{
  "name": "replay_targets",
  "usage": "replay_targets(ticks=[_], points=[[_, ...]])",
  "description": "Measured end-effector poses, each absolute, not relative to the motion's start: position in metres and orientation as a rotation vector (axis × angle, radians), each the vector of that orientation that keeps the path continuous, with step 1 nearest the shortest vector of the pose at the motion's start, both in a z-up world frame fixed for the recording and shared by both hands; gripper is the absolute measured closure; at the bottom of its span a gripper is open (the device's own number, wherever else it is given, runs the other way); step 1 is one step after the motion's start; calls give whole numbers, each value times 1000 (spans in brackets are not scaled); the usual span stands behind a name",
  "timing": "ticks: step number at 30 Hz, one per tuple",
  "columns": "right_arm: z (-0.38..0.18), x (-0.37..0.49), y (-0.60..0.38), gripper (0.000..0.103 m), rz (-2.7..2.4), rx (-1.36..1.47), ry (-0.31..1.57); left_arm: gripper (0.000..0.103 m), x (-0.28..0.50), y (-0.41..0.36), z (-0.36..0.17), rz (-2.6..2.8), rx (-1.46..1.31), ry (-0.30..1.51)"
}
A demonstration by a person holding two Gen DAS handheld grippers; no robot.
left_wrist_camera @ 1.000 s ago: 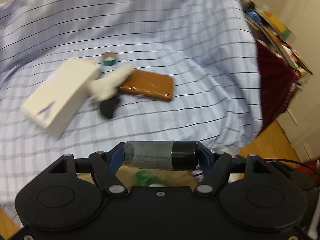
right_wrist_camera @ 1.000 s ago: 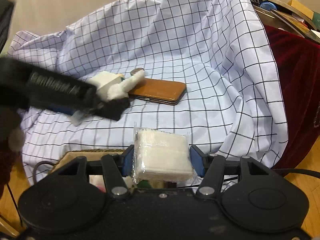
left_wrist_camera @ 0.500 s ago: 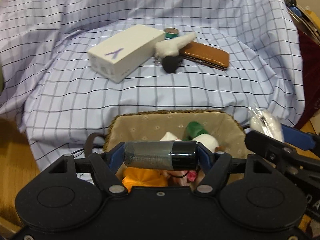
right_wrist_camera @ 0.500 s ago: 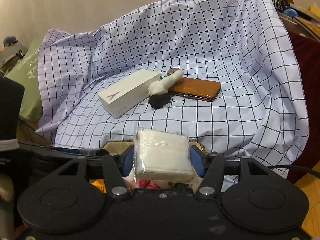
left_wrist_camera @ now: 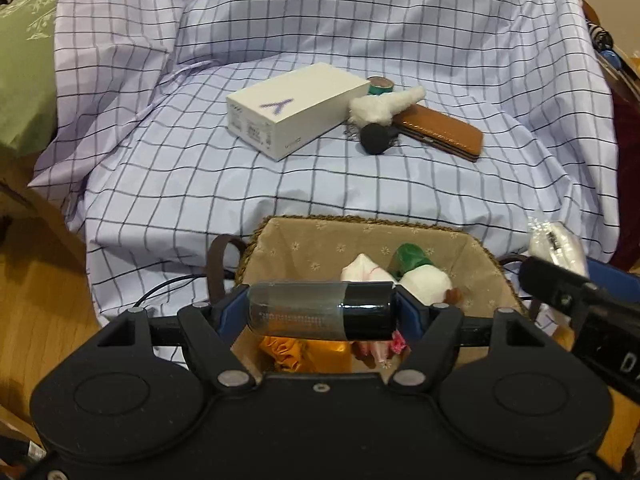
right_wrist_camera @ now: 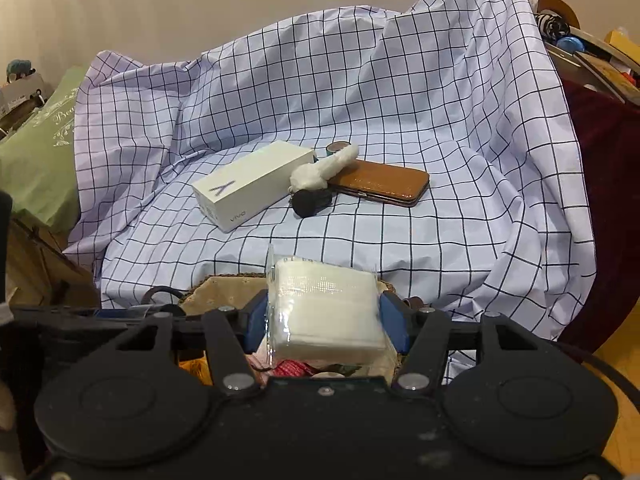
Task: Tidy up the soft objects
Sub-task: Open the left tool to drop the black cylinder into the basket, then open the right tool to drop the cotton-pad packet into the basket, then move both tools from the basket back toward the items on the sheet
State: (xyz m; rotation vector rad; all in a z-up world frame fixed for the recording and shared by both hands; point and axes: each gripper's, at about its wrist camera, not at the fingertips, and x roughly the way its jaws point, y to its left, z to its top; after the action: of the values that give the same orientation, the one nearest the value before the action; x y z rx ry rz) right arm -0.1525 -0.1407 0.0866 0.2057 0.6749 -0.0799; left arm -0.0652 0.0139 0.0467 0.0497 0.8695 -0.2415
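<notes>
I've got L gripper point(left_wrist_camera: 322, 317) clamping the clear-and-black plastic tube point(left_wrist_camera: 320, 316), R gripper point(right_wrist_camera: 323, 317) gripping the white wrapped tissue pack point(right_wrist_camera: 325, 312); lower both w/in the fabric-lined woven basket's point(left_wrist_camera: 362, 221) rim before letting go.

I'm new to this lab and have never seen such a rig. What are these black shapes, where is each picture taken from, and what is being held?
A person holds two hand-held grippers; a camera on each looks along its fingers. In the left view, the left gripper clamps a clear cylinder with a black cap above a fabric-lined woven basket. In the right view, the right gripper clamps a plastic-wrapped pack of white pads. On the checked cloth lie a white box, a fluffy white charm and a brown leather case.
</notes>
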Motion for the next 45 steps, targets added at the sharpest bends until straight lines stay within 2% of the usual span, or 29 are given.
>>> replay_targets(ticks=[14, 17, 18, 22, 29, 33, 45], points=[[78, -143, -127, 44, -86, 136, 750, 34, -68, 19, 34, -203, 59, 887], [77, -142, -129, 44, -87, 139, 755, 31, -68, 18, 35, -196, 72, 882], [77, -142, -129, 44, -87, 141, 757, 26, -68, 17, 35, -193, 78, 879], [76, -141, -131, 42, -85, 145, 765, 26, -69, 16, 35, -190, 87, 874], [74, -139, -131, 33, -91, 150, 777, 25, -69, 17, 35, -180, 88, 876], [74, -139, -132, 30, -94, 154, 785, 17, -70, 17, 35, -171, 94, 867], [71, -138, -135, 28, -107, 169, 796, 17, -73, 18, 35, -164, 106, 860]])
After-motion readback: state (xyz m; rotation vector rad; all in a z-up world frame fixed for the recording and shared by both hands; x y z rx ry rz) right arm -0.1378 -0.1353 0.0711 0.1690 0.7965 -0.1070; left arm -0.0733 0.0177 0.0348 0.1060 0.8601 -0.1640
